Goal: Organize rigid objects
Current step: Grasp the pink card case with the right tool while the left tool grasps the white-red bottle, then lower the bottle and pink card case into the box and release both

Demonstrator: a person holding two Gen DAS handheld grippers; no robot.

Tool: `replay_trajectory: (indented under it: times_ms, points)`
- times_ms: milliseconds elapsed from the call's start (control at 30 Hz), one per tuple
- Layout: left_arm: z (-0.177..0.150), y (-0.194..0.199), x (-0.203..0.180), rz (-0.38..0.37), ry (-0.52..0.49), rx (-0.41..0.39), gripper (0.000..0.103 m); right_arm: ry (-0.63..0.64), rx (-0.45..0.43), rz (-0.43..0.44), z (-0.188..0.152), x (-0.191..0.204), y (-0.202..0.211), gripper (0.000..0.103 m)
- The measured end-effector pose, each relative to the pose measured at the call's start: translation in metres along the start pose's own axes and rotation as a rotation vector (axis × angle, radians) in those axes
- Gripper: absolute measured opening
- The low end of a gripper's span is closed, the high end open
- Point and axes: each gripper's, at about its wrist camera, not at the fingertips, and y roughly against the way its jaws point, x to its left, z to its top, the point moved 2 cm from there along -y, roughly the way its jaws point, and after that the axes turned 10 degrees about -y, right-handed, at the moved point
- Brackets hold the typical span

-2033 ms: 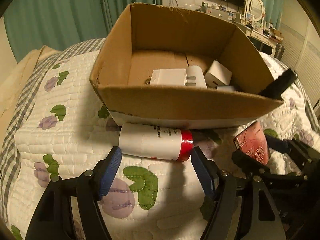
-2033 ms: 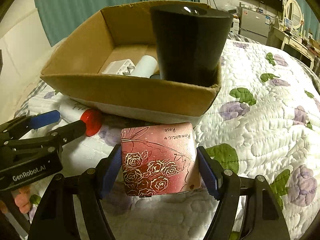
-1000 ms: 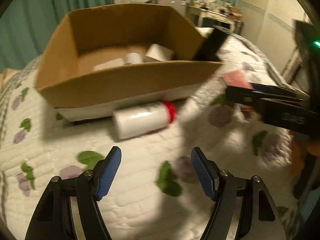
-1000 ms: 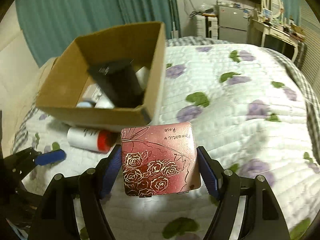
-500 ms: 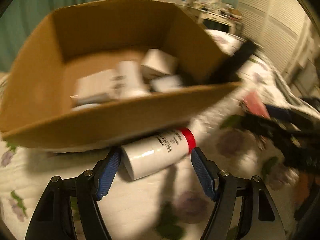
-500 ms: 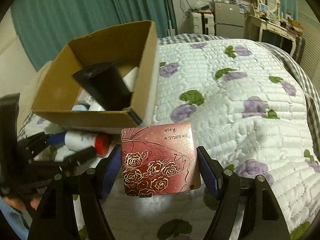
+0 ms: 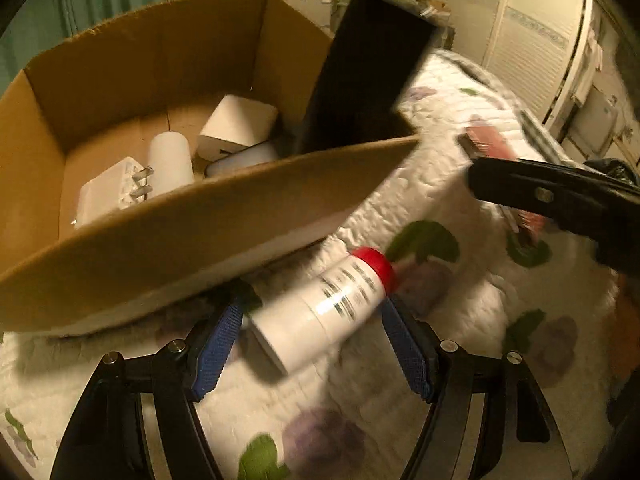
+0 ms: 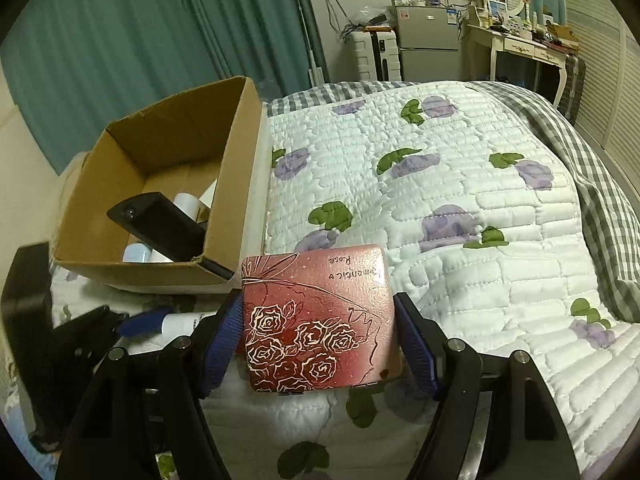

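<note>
Between my left claw's fingers: the white bottle (image 7: 320,312) with a red cap lies on the quilt, cap end pointing away and to the right (blurred in the left wrist view).
Left claw (image 7: 312,344): I see its blue pads spread apart, one on each side of the bottle; whether either pad touches it I cannot tell.
Right claw (image 8: 318,344): I have it clamped on the red tin (image 8: 318,320), both blue pads pressed against its side edges.
Red tin: flat, rose-patterned, with small gold lettering at its far edge; it sits level between the fingers, above the quilt.
Cardboard box (image 7: 180,232): just beyond my left claw, open at the top, its near wall right above the bottle; from my right claw it stands ahead and to the left.
Inside the box: a tall black block (image 7: 368,76) leans in the corner nearest my right claw and sticks up past the rim; beside it are a white charger (image 7: 108,192) with metal prongs, a white cylinder (image 7: 170,164) and a white cube (image 7: 238,128).
Quilt (image 8: 440,200): white with purple flowers and green leaves, stretching ahead and to the right of my right claw (a grey checked blanket (image 8: 592,176) lies along its far right edge).
Beyond the bed: teal curtains (image 8: 140,40), a small fridge (image 8: 424,44) and a white dressing table (image 8: 516,44).
</note>
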Motion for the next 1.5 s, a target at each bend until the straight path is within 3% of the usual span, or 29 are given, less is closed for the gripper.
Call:
replay_trajectory:
  times_ms: [167, 267, 367, 467, 567, 600, 800, 933, 1267, 1500]
  points:
    - [0.005, -0.008, -0.013, -0.016, -0.050, 0.015, 0.075, -0.005, 0.006, -0.007, 0.000, -0.002, -0.004, 0.073]
    - [-0.001, 0.004, -0.030, -0.122, -0.099, -0.006, 0.073, -0.010, 0.006, -0.009, 0.000, -0.003, -0.003, 0.073]
    - [-0.002, 0.002, -0.038, -0.081, -0.149, 0.002, 0.072, -0.015, 0.003, -0.009, 0.001, -0.004, -0.003, 0.073]
    - [-0.001, -0.011, -0.028, -0.078, -0.096, 0.044, 0.070, -0.008, 0.005, -0.016, 0.000, -0.003, -0.003, 0.073]
    - [-0.002, -0.015, -0.017, -0.081, -0.026, 0.043, 0.050, -0.004, 0.001, -0.016, 0.000, -0.002, 0.000, 0.073]
    - [-0.003, -0.012, -0.016, -0.071, -0.010, 0.042, 0.037, -0.001, -0.001, -0.020, 0.000, -0.002, 0.000, 0.073]
    - [-0.013, 0.015, -0.009, 0.050, 0.112, 0.031, 0.036, 0.050, -0.021, -0.040, -0.002, 0.004, 0.019, 0.073]
    - [-0.023, 0.057, -0.009, 0.129, 0.187, -0.038, 0.036, 0.085, -0.068, -0.030, -0.005, 0.014, 0.049, 0.073]
    - [0.007, 0.169, 0.030, 0.240, 0.181, -0.223, 0.036, 0.183, -0.155, 0.027, 0.004, 0.056, 0.108, 0.073]
    - [0.039, 0.187, 0.069, 0.300, 0.185, -0.259, 0.036, 0.273, -0.233, 0.087, 0.046, 0.106, 0.119, 0.073]
